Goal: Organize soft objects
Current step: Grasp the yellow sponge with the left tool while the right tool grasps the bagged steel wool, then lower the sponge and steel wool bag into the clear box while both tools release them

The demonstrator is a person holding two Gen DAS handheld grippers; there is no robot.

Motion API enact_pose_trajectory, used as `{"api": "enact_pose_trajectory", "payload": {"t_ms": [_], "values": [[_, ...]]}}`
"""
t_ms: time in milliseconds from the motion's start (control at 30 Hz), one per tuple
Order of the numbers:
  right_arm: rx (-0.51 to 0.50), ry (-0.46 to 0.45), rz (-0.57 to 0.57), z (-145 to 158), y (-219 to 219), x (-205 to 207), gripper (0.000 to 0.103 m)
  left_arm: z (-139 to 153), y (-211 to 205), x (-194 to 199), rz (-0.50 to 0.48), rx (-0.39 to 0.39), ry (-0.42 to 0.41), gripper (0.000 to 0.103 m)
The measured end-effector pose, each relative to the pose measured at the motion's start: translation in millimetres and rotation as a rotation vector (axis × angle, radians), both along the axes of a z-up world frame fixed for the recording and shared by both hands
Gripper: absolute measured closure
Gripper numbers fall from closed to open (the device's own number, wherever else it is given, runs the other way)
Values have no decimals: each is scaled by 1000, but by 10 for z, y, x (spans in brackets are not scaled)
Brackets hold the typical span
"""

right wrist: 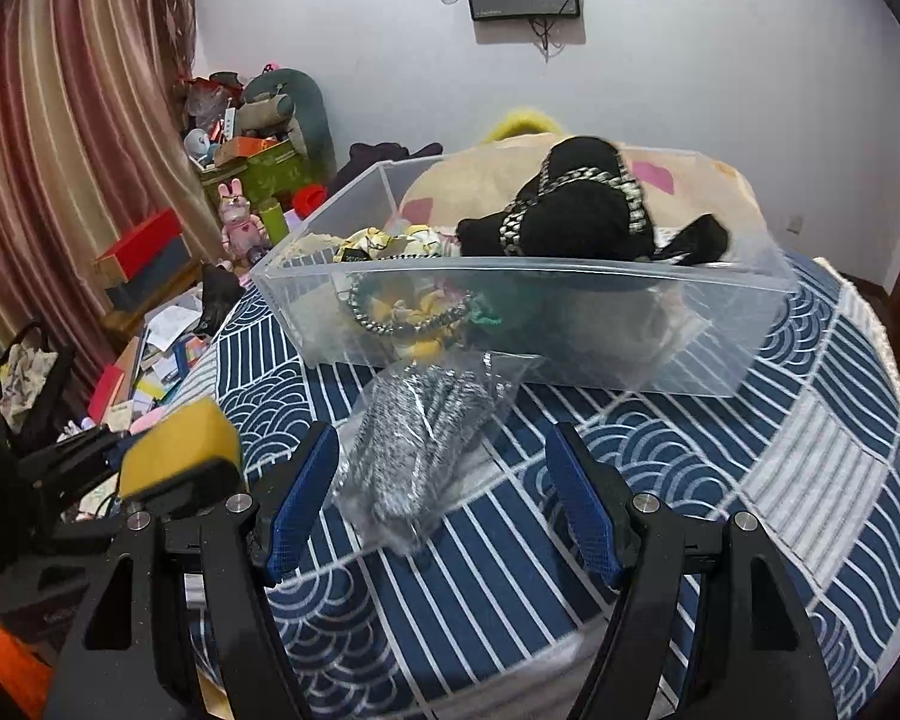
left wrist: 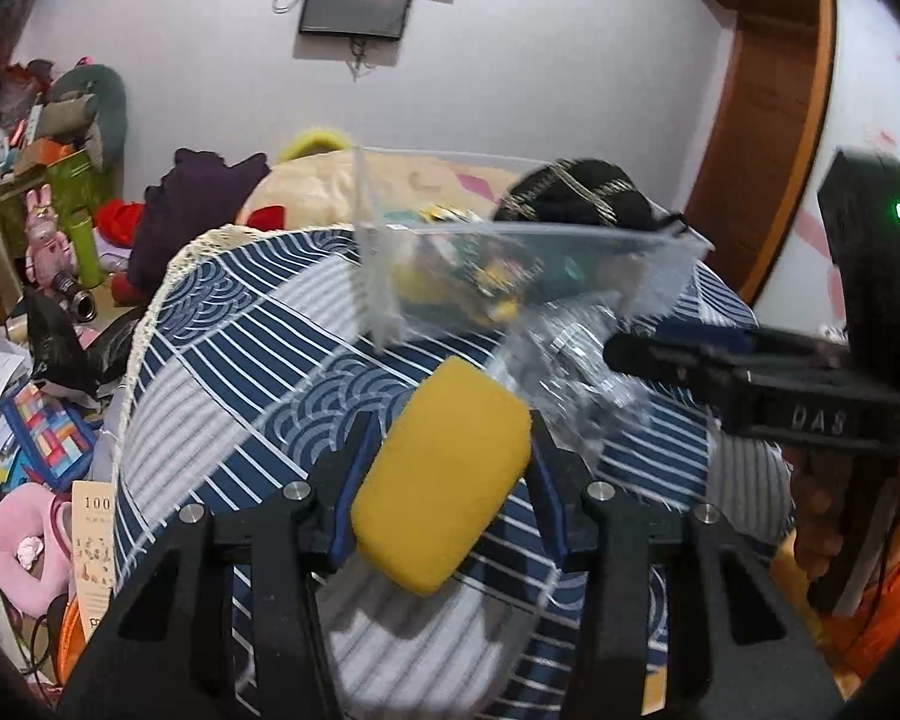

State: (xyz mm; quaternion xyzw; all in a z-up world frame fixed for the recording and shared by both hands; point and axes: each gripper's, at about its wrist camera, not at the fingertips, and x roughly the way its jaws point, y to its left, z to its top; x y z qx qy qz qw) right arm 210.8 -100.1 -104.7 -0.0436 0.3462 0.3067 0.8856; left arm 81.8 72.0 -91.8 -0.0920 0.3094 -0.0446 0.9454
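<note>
The left gripper (left wrist: 444,474) is clamped on a yellow rounded-rectangle foam sponge (left wrist: 441,483), whose pitted, matte surface bulges out between the two blue-padded fingers (left wrist: 345,498); its long axis tilts toward one o'clock in the left wrist view. It is held above a round table under a navy-and-white cloth of wave and stripe patches (left wrist: 258,360). In the right wrist view the same sponge (right wrist: 177,447) shows at eight o'clock, pinched in black jaws off the table's left edge.

The right gripper (right wrist: 441,498) stands with its blue-padded fingers (right wrist: 303,498) spread wide, gripping nothing. Between them, toward twelve o'clock, lies a crinkled clear plastic bag holding grey-and-black knitted fabric (right wrist: 420,450), flat on the cloth and just in front of a clear rectangular plastic bin (right wrist: 510,324).

The bin sits on the cloth at the far side of the table. Inside it, on the right, a black fabric piece trimmed with silver-and-black braid (right wrist: 582,210) rises above the rim; on the left is a tangle of yellow, white and green soft pieces (right wrist: 408,300). Behind the bin lies a large cream plush with pink patches (right wrist: 690,180).
</note>
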Motion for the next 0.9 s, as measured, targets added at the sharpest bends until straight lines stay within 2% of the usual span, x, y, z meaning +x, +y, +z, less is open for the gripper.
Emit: {"api": "enact_pose_trajectory", "payload": {"t_ms": [200,267,333,433,600,900], "values": [[-27,49,21,-144,138,81,34,5,49,116,27,-6,3,56],[-42,64,31,-183,171,92,38,-7,34,139,29,-3,3,56],[-65,69,44,-216,191,73,57,-21,18,153,29,-1,4,56],[-54,61,56,-209,139,15,72,-53,9,177,28,-10,12,56],[-37,48,53,-159,4,-35,79,-58,-7,180,20,-18,16,56],[-4,-23,7,63,-301,-144,79,218,-91,165,-2,-1,-54,56]]}}
